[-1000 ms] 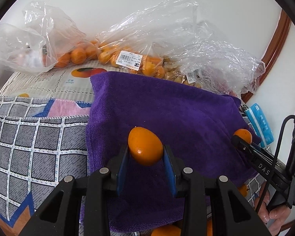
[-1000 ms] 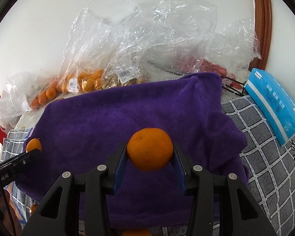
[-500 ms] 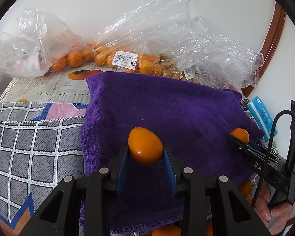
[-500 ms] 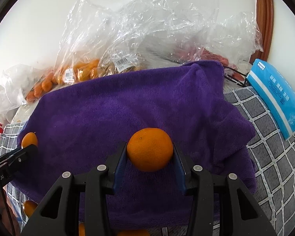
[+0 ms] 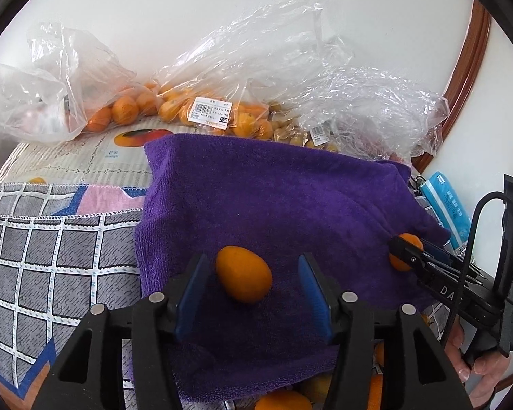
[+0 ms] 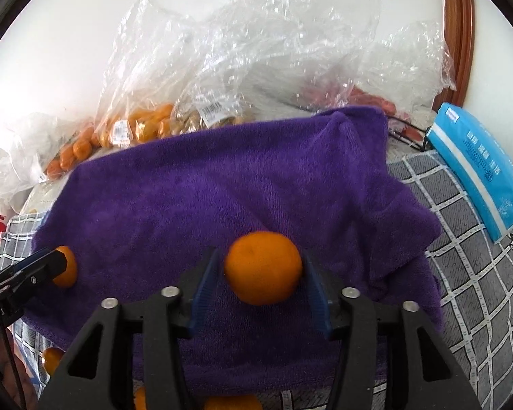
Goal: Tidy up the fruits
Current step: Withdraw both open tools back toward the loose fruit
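Note:
My left gripper (image 5: 253, 287) is open, its blue pads apart on both sides of an oval orange fruit (image 5: 244, 274) that lies on the purple towel (image 5: 273, 198). My right gripper (image 6: 261, 288) has its jaws slightly parted around a round tangerine (image 6: 262, 267); the right pad touches it and a small gap shows on the left. The tangerine sits low over the purple towel (image 6: 222, 184). The right gripper with its tangerine also shows in the left wrist view (image 5: 405, 251). The left gripper and its fruit show at the left edge of the right wrist view (image 6: 63, 266).
Clear plastic bags of orange fruit (image 5: 201, 116) and empty crumpled bags (image 6: 256, 51) line the wall behind the towel. A grey checked cloth (image 5: 44, 256) covers the surface. A blue tissue pack (image 6: 475, 167) lies at the right. Loose oranges (image 5: 284, 401) sit below the towel's front edge.
My left gripper has opened and let the oval fruit down onto the purple towel. My right gripper's jaws have loosened around the tangerine. Both grippers have dropped closer to the towel.

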`<state>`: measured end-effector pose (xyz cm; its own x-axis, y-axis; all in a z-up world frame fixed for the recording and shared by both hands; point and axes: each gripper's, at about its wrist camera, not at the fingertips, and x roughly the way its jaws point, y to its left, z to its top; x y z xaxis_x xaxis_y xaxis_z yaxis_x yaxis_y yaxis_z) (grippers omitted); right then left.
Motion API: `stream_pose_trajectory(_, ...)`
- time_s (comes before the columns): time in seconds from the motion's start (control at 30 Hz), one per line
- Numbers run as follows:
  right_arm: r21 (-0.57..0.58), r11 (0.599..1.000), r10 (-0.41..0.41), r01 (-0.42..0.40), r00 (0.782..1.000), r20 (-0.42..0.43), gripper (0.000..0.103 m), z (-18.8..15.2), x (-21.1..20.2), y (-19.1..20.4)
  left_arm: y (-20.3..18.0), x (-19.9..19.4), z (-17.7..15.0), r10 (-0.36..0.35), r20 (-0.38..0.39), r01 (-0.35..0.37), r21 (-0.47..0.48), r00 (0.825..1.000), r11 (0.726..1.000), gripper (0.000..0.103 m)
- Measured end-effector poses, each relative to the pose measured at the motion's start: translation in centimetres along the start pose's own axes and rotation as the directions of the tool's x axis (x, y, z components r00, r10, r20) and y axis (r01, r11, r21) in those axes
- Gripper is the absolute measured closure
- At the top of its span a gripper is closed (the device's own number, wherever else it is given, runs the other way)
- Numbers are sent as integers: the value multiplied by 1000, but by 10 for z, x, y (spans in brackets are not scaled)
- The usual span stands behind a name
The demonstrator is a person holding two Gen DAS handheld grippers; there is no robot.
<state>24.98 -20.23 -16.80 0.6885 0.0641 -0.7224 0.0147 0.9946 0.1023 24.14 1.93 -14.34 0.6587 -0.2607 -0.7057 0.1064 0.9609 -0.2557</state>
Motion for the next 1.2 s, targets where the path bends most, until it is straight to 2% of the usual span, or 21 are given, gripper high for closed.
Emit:
stream_pose_trajectory(0.13,2,1000,5,-5,999,35,34,1,-9,1,-1,-4,0,-8,15,8,2,1000,1000,45)
stream_pose_trajectory(0.33,2,1000,11,-11,997,76,34,2,-26,4,-1,-17,0,7,76,-6,-17,997,1000,46)
stream_pose_trajectory(0.43,-14,999,39,-37,992,121,34,4,-43,8,-3,-28,4,28,96,-25,-30,995,999,46)
stream_pose_trajectory(0.5,-17,1000,21,-19,991,134,34,6,-55,10,-4,-41,7,26,128,-22,-38,991,999,46)
stream_pose_trajectory(0.7,-37,999,-15,22,986,165,34,2,-96,9,-11,-82,9,-2,152,7,-34,988,999,47)
stream_pose_trajectory(0.9,3,999,-34,34,983,179,34,-17,-129,0,-9,-110,-14,48,139,-43,-39,989,998,47)
stream_pose_trajectory(1.07,8,1000,12,-13,987,157,34,-36,-153,1,2,-133,-41,68,160,-51,-107,985,993,47)
stream_pose_trajectory(1.2,3,999,34,-35,986,165,34,-52,-171,2,4,-144,-58,79,128,-67,-90,989,994,48)
